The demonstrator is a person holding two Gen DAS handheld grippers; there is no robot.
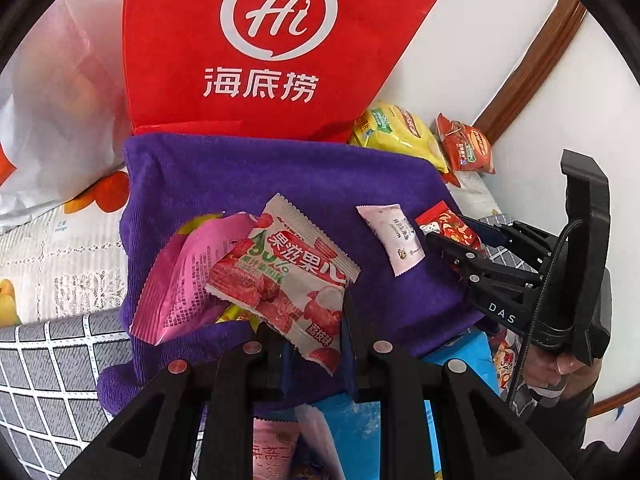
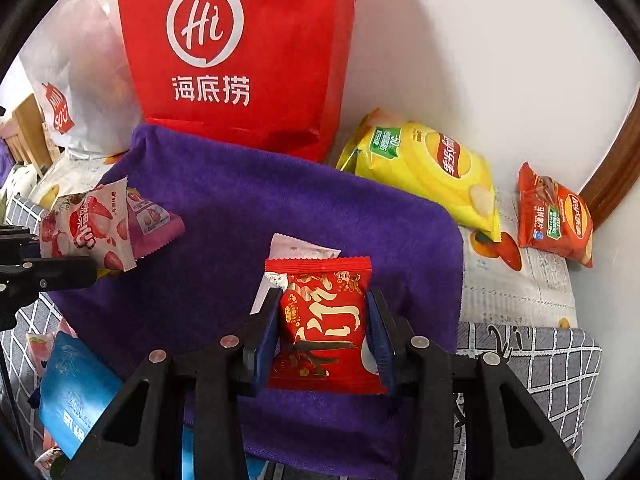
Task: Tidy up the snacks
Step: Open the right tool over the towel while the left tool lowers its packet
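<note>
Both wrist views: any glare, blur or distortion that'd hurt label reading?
Left wrist: heavy fisheye bend with a dark rim; print on the lychee packet held in the left gripper is sharp, with mild sheen. Right wrist: same distortion; the red packet is crisp, and the red bag casts a soft shadow on the wall. No motion blur.

A purple towel (image 2: 280, 208) lay spread over the middle of the surface, which could have been a bed or a worktop. Under it showed a grey cover with a white grid (image 2: 552, 364) and a printed cloth with fruit pictures and text (image 2: 516, 284). A red paper bag with a white "Hi" logo (image 2: 240, 52) stood upright at the towel's far edge, against a white wall (image 2: 480, 60). A curved brown wooden trim (image 2: 612, 168) ran along the wall at the right.
</note>
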